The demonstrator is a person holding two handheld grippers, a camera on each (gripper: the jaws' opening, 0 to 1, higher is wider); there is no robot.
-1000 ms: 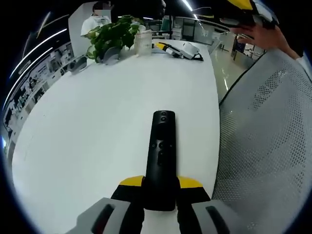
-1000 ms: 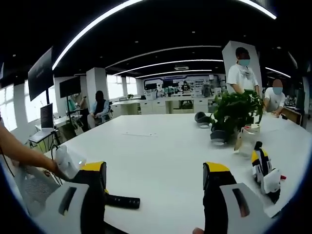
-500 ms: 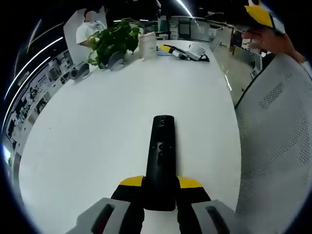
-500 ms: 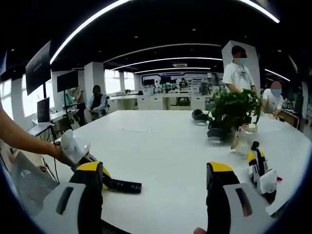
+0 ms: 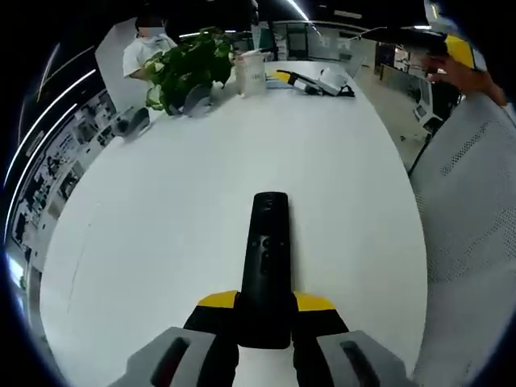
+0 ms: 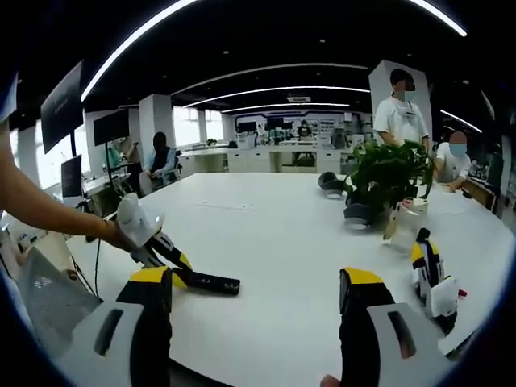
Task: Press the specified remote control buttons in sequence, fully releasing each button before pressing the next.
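Note:
A slim black remote (image 5: 270,250) lies lengthwise between my left gripper's (image 5: 266,302) yellow-tipped jaws, which are shut on its near end, above the white table (image 5: 161,201). Its buttons face up. In the right gripper view the same remote (image 6: 208,281) sticks out from the left gripper (image 6: 179,266), which a person's hand holds just over the table's near left edge. My right gripper (image 6: 256,284) stands open with nothing between its jaws, to the right of the remote and apart from it. A hand holds the right gripper (image 5: 447,44) at the top right of the left gripper view.
A potted plant (image 6: 391,173), a clear cup (image 6: 401,226) and a spare yellow-and-white gripper (image 6: 435,278) stand at the table's far right. A grey mesh chair (image 5: 476,201) sits beside the table edge. Several people stand or sit beyond the table.
The left gripper with the remote has lifted and swung further over the table, and the right gripper's view has shifted slightly. Both grips are unchanged.

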